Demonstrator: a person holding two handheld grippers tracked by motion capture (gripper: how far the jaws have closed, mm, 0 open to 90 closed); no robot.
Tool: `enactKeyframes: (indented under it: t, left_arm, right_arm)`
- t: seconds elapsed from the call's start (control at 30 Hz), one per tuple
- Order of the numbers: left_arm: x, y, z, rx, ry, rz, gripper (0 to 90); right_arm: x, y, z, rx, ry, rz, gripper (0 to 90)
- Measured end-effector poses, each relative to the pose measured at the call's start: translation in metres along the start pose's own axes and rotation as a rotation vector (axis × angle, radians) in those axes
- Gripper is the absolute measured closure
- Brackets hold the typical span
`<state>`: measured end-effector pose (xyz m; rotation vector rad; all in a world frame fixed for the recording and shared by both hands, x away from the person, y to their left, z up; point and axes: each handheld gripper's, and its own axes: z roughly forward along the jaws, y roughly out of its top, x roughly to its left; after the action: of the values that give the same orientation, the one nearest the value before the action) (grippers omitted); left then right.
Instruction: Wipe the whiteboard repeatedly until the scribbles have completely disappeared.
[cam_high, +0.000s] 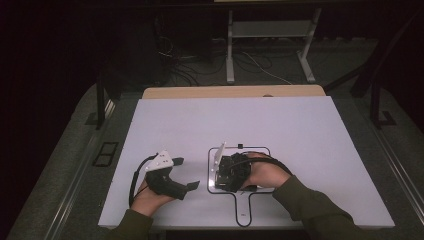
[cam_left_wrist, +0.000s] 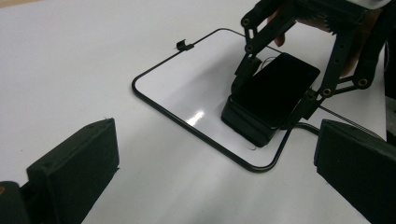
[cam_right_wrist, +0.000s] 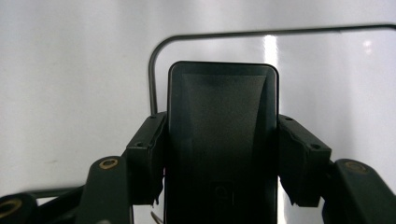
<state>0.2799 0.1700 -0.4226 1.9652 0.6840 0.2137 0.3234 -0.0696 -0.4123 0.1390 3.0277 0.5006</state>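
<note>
Centrally, we see a black box (cam_right_wrist: 222, 140) with a glossy dark top, resting on a white board with a black rim (cam_left_wrist: 187, 79) on the white table (cam_high: 280, 130). We find the right gripper (cam_high: 231, 172) clamped on the box's two long sides, its pads (cam_right_wrist: 149, 154) pressed against them. We note the left gripper (cam_high: 186, 174) well apart to the left, jaws spread wide and holding nothing, pointed toward the board.
</note>
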Motion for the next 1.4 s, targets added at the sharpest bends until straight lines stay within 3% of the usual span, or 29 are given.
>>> enactKeyframes:
  t: [0.07, 0.2, 0.27, 0.33, 0.43, 0.5, 0.57, 0.73, 0.77, 0.87, 0.97, 1.03, 1.13, 1.3, 1.4]
  left_arm:
    - [0.000, 0.000, 0.000, 0.000, 0.001, 0.000, 0.0]
    - [-0.001, 0.000, 0.000, 0.001, 0.001, 0.000, 0.0]
    - [0.000, 0.000, 0.000, -0.001, 0.001, -0.002, 0.0]
    - [0.000, 0.000, 0.000, 0.002, 0.000, -0.005, 0.0]
    - [0.000, 0.000, 0.000, 0.000, 0.001, -0.003, 0.0]
    - [0.000, 0.000, 0.000, -0.001, 0.002, -0.002, 0.0]
    - [-0.001, 0.000, 0.000, 0.002, 0.001, 0.001, 0.0]
    - [-0.001, 0.000, 0.000, 0.003, 0.001, -0.001, 0.0]
    - [-0.001, 0.000, 0.001, 0.003, 0.000, -0.003, 0.0]
    - [-0.001, 0.000, 0.001, 0.007, -0.002, -0.002, 0.0]
    - [-0.001, 0.000, 0.002, 0.007, -0.001, -0.001, 0.0]
    - [-0.001, 0.000, 0.002, 0.006, 0.000, -0.001, 0.0]
    - [-0.002, 0.000, 0.001, 0.006, 0.000, -0.001, 0.0]
    - [-0.002, 0.000, 0.001, 0.007, 0.000, 0.000, 0.0]
    - [-0.001, 0.000, 0.002, 0.006, 0.000, -0.001, 0.0]
  right_arm:
    - [-0.004, -0.007, -0.002, -0.010, -0.010, 0.035, 39.0]
    - [-0.031, -0.030, -0.007, -0.010, -0.086, 0.135, 39.1]
    - [-0.037, -0.040, -0.010, -0.024, -0.082, 0.152, 39.1]
    - [-0.032, -0.042, -0.011, -0.018, -0.082, 0.139, 39.1]
    - [-0.012, -0.043, -0.013, -0.013, -0.018, 0.073, 39.1]
    - [-0.003, -0.046, -0.014, -0.018, 0.001, 0.059, 39.1]
    - [-0.006, -0.052, -0.015, -0.030, 0.001, 0.095, 39.1]
    - [-0.032, -0.073, -0.020, -0.042, -0.061, 0.222, 39.1]
    - [-0.034, -0.075, -0.020, -0.043, -0.069, 0.225, 39.1]
    - [-0.029, -0.077, -0.021, -0.039, -0.069, 0.214, 39.0]
    - [-0.008, -0.071, -0.020, -0.037, -0.033, 0.132, 39.0]
    - [0.003, -0.069, -0.021, -0.037, -0.022, 0.109, 39.0]
    - [-0.001, -0.078, -0.023, -0.050, -0.017, 0.148, 39.0]
    - [-0.025, -0.102, -0.029, -0.044, -0.081, 0.263, 39.0]
    - [-0.025, -0.107, -0.031, -0.037, -0.086, 0.270, 39.0]
